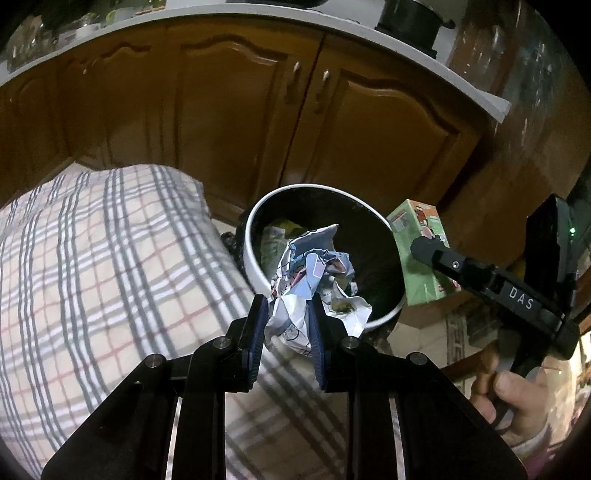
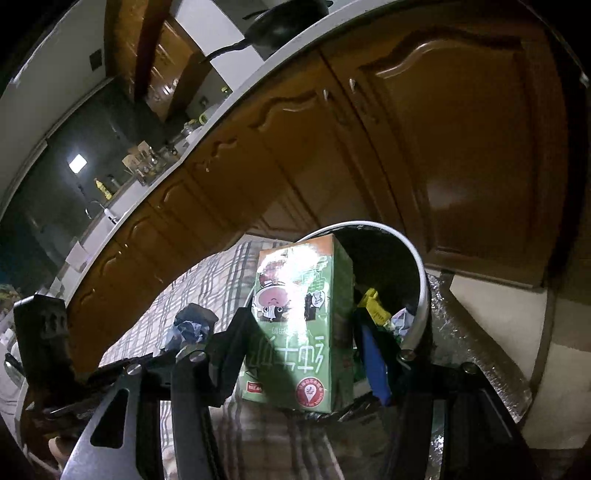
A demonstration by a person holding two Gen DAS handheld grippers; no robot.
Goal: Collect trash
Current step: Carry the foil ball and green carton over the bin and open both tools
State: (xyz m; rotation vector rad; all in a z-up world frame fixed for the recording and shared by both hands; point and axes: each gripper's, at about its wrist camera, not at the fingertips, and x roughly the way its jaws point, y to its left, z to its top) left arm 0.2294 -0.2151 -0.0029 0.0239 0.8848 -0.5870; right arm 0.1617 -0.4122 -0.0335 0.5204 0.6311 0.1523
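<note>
My left gripper (image 1: 286, 317) is shut on a crumpled printed paper wad (image 1: 314, 273), held over the near rim of a round white-rimmed trash bin (image 1: 255, 266) with a dark inside and other trash in it. My right gripper (image 2: 299, 332) is shut on a green drink carton (image 2: 299, 325) with a cartoon print, held upright before the bin (image 2: 421, 280). In the left wrist view the carton (image 1: 417, 236) hangs just right of the bin's rim, with the right gripper's finger (image 1: 443, 260) across it. The left gripper with its wad (image 2: 192, 325) shows at the left of the right wrist view.
Brown wooden cabinet doors (image 1: 229, 122) under a white countertop (image 1: 258, 18) stand behind the bin. A plaid cloth (image 1: 103, 266) covers the surface on the left. A hand (image 1: 517, 398) holds the right gripper's handle. A dark pot (image 1: 410, 22) sits on the counter.
</note>
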